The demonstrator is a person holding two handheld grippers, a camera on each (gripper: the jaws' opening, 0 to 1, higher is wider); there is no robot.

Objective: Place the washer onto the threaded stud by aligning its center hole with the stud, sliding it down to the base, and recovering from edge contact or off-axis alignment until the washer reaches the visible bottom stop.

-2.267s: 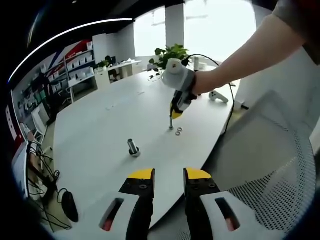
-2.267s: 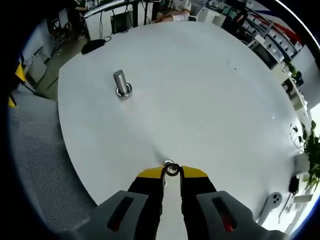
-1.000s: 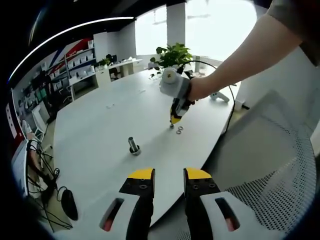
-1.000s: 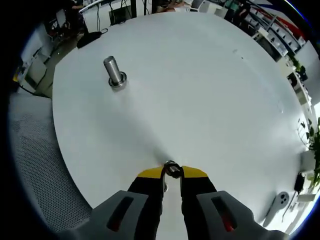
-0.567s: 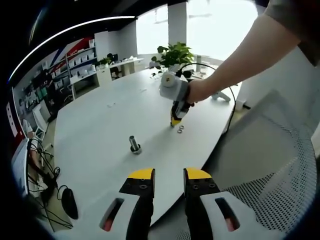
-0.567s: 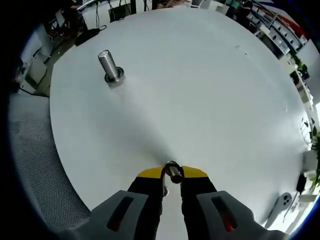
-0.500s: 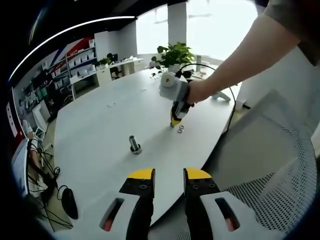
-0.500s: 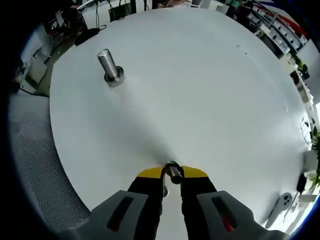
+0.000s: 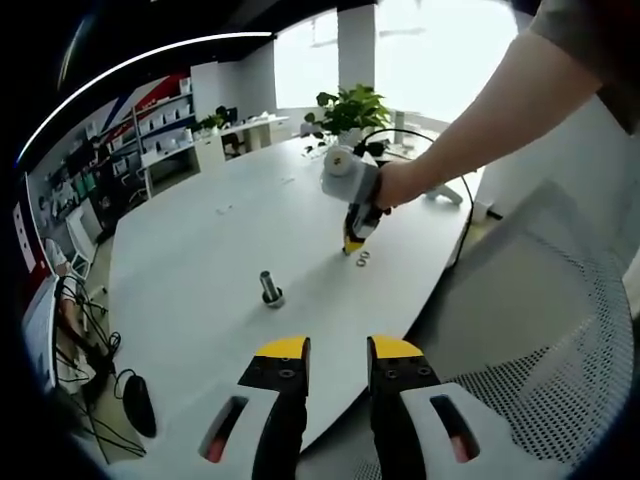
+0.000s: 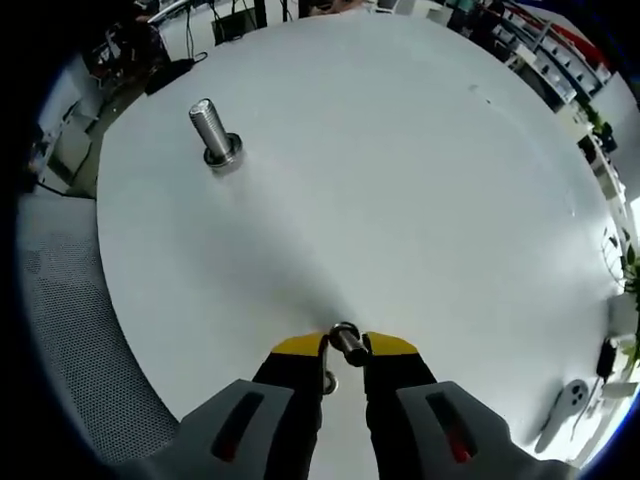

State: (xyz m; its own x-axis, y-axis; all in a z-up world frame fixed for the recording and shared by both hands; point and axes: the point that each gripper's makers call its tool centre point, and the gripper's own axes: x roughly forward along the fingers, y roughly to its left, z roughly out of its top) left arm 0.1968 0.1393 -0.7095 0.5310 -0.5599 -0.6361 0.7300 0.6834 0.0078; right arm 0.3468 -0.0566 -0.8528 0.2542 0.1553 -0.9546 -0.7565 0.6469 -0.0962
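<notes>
A wide, rounded white counter is spreading across both views. In the left gripper view, an upright silver threaded stud on a flanged base is standing alone near the middle of the counter, at about 11 o'clock from the left claw. That claw's yellow-tipped black jaws are rising from the bottom edge, standing slightly apart with nothing between them, hovering over the near counter edge.

Farther off, at about 1 o'clock, a person's bare forearm is reaching in from the upper right, the hand wrapping the grey body of the right claw, which is pointing steeply down at the counter. Just beside its tip a small silver ring is lying flat on the counter. A green leafy potted plant, a black cable and a small white handheld device are sitting at the far end, well clear of the stud. A grey mesh chair back is standing at the lower right, and shelving is lining the left wall.

In the right gripper view, the right claw is looking down on the counter, its jaws closing on a small silver metal washer held on edge at the tips. The stud is sitting at about 11 o'clock, well apart, leaning in this view, with open counter between it and the washer. Grey mesh is showing along the left edge.
</notes>
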